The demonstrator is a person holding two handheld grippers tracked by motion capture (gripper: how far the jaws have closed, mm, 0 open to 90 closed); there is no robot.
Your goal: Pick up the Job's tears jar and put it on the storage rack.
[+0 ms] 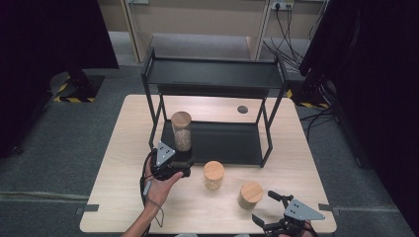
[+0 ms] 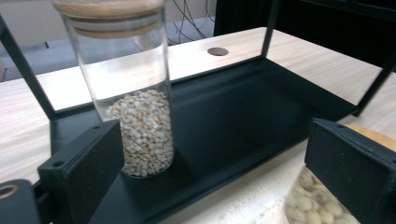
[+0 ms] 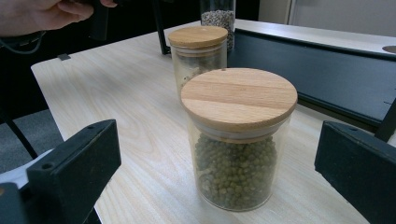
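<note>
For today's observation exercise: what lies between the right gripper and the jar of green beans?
Nothing: in the right gripper view, bare wooden table lies between the open right gripper and the jar of green beans, which stands just ahead.

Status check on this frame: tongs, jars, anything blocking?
Left tongs open beside tall grain jar on rack's lower shelf. Right tongs open, facing green-bean jar. Nothing between.
</note>
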